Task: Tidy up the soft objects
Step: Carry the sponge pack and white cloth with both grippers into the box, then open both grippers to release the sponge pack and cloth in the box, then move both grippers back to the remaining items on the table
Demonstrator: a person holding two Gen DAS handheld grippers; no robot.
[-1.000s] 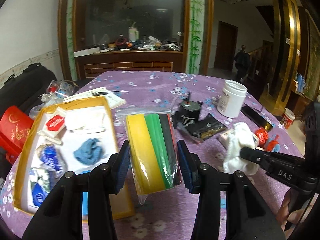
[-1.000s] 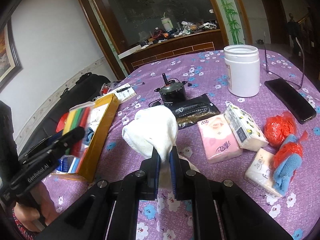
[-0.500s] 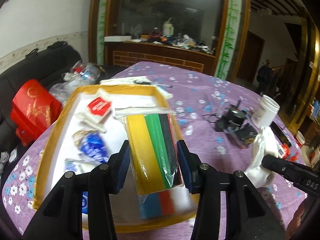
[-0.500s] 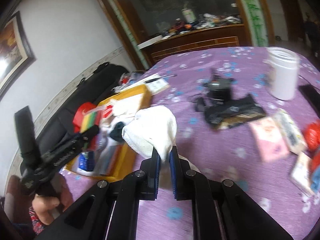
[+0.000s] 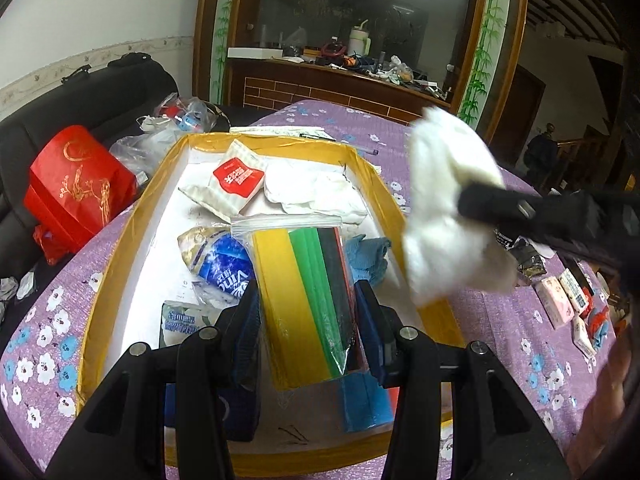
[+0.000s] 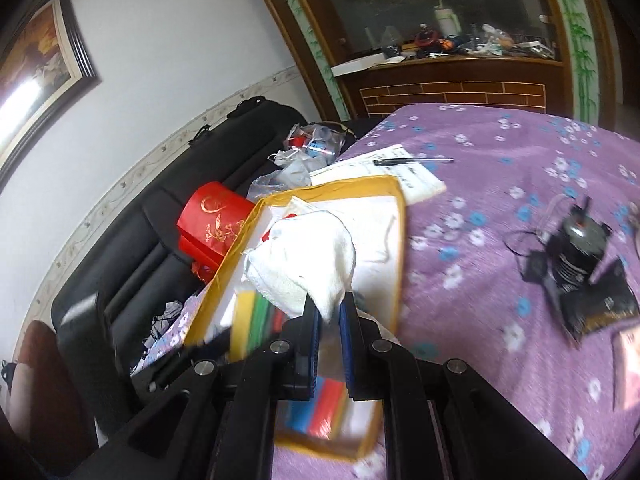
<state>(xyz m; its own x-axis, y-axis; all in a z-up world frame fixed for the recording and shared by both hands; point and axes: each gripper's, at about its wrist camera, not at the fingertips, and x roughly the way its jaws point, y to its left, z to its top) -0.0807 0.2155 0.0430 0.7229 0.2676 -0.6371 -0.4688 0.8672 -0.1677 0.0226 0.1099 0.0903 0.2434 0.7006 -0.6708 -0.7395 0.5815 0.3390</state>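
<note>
My left gripper [image 5: 306,312] is shut on a clear bag of yellow, green and black sponge sheets [image 5: 304,296], held over the yellow-rimmed box [image 5: 132,216]. The box holds a red-label tissue pack [image 5: 236,180], a white cloth [image 5: 316,192], a blue cloth [image 5: 368,256] and blue wrapped packs [image 5: 224,264]. My right gripper [image 6: 329,320] is shut on a white towel [image 6: 304,260], held over the box's right rim [image 6: 402,248]. The towel [image 5: 448,216] also shows in the left wrist view.
A red gift bag [image 5: 76,196] and plastic bags [image 5: 176,120] lie left of the box on a black sofa. Papers and a pen [image 6: 404,164] lie behind the box. A small motor [image 6: 576,248] and tissue packs [image 5: 560,300] sit on the purple cloth to the right.
Both grippers moved left from the table's middle to over the box, each keeping its load. The towel now hangs at the box's right rim beside the sponge bag.
</note>
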